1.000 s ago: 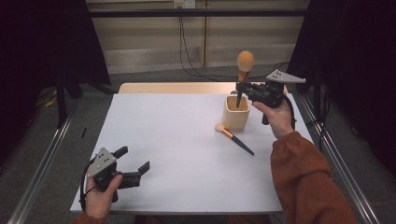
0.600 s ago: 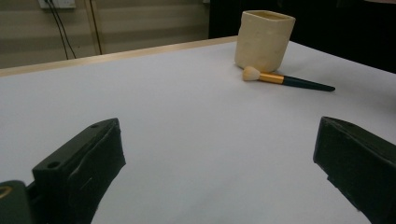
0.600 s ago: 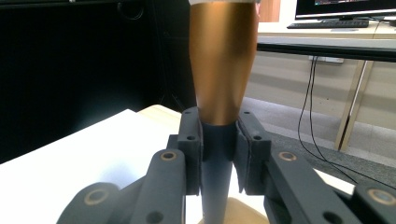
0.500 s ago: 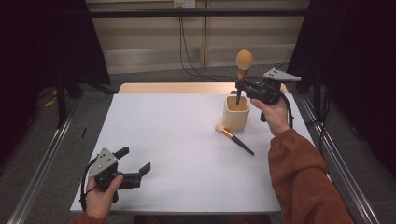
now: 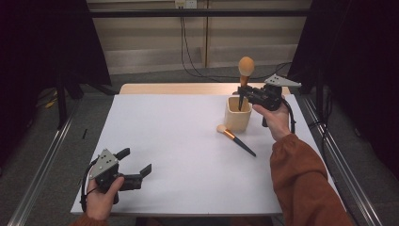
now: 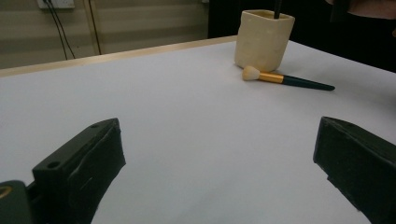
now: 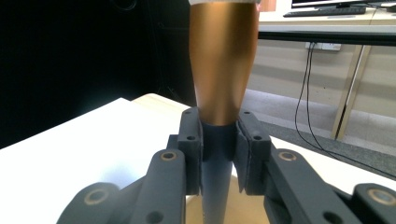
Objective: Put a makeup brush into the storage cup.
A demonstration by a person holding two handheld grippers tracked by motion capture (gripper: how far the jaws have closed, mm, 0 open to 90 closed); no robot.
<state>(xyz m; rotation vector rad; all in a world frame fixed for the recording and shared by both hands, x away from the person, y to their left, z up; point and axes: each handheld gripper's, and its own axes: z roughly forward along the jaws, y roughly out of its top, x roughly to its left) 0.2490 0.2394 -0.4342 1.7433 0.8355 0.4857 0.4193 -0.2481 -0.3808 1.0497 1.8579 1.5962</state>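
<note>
A big makeup brush (image 5: pixel 246 66) with an orange-tan head stands upright, head up, and its dark handle reaches down into a cream cup (image 5: pixel 237 115) at the table's far right. My right gripper (image 5: pixel 242 96) is shut on that handle just above the cup's rim. In the right gripper view the pads (image 7: pixel 191 140) clamp the handle below the copper ferrule (image 7: pixel 223 65). A smaller brush (image 5: pixel 235 139) with a gold ferrule lies flat on the table in front of the cup. Near the front left edge, my left gripper (image 5: pixel 136 161) is open with nothing in it, jaws wide in the left gripper view (image 6: pixel 219 154).
The white table (image 5: pixel 188 141) has a wooden strip along its far edge. Beyond it, cables hang down a wall. The left gripper view shows the cup (image 6: pixel 264 39) and the small brush (image 6: pixel 285 79) far off to the upper right.
My right gripper has sunk a little with the big brush, so the handle sits lower in the cup. The left gripper has stayed put.
</note>
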